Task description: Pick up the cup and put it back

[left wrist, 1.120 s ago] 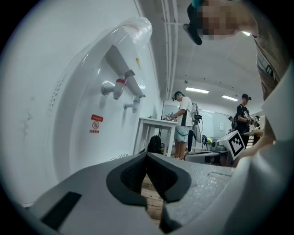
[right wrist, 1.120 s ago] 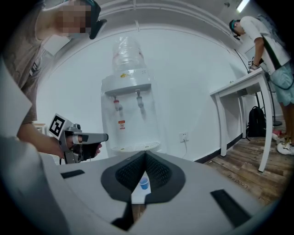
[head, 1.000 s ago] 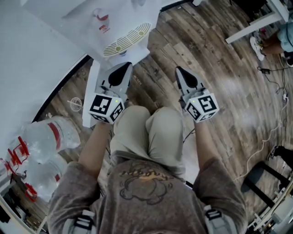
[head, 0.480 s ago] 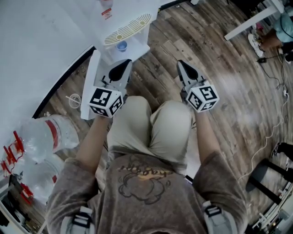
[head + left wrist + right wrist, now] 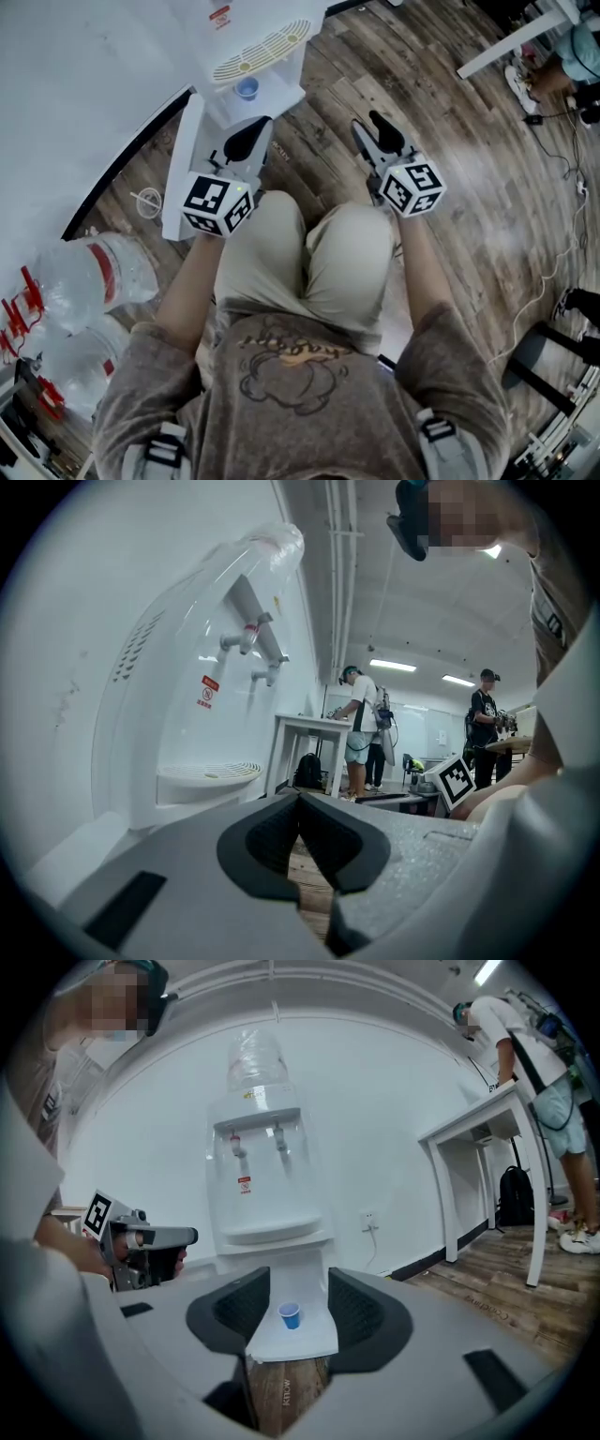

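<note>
Facing the cup: the right gripper (image 5: 373, 127) looks straight along its jaws at the small blue cup (image 5: 290, 1315), which shows centred in the gap but well ahead, out of reach.
Cup's place: upright, mouth up, long axis vertical, on the white ledge (image 5: 314, 1337) at the foot of the water dispenser (image 5: 267, 1176), below its slotted drip tray (image 5: 262, 56).
Right jaws: partly apart, having just been opening; nothing lies between the pads, only the distant cup framed there.
Left gripper (image 5: 255, 131): jaws closed together on nothing. In the head view it lies nearer the cup, yet it points past the dispenser's side, and its own view shows no cup.
Coming move: by my reading, a straight reach forward and slightly down with the right gripper, jaws straddling the cup's sides.
Shapes and materials: the cup is tapered and looks thin-walled, probably light and easy to tip or squash. The ledge is smooth glossy white plastic. The floor (image 5: 450, 187) is wood-grain plank.
</note>
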The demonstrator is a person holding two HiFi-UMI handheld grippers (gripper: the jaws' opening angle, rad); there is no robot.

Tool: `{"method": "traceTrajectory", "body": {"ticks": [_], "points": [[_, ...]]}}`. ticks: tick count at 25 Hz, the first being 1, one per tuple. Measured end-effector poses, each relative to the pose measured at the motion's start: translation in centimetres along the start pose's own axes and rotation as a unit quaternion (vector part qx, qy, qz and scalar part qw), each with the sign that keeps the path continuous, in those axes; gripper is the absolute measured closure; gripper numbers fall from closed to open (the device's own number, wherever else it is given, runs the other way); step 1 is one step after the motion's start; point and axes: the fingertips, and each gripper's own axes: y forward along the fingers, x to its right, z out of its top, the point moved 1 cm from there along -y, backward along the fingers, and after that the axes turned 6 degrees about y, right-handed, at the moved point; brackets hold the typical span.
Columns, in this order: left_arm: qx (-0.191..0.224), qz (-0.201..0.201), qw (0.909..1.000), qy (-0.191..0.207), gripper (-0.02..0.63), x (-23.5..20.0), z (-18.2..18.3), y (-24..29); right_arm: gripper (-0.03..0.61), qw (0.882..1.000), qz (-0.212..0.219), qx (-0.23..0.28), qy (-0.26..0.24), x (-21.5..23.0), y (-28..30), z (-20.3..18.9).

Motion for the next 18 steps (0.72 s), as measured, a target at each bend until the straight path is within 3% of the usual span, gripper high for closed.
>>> {"method": "traceTrajectory", "body": {"ticks": [5, 7, 11, 18], "points": [[0.000, 0.007, 1.0000, -0.004, 0.612, -0.5, -0.7, -0.6, 0.206, 1.000, 0.028, -0.010, -0.008, -1.2, 1.7, -1.0], [-0.001, 0.009, 1.0000, -0.004, 0.612, -0.7, -1.0, -0.7, 0.158, 0.999, 0.040, -0.020, -0.010, -1.7, 2.6, -1.6], [-0.003, 0.015, 0.9999, 0.000, 0.612, -1.4, -1.6, -0.8, 0.123, 0.998, 0.061, -0.030, -0.006, -2.4, 5.0, -2.8], [-0.003, 0.033, 0.9994, 0.008, 0.612, -2.9, -2.2, -0.8, 0.121, 0.993, 0.104, -0.055, -0.017, -3.5, 11.3, -5.9]]}}
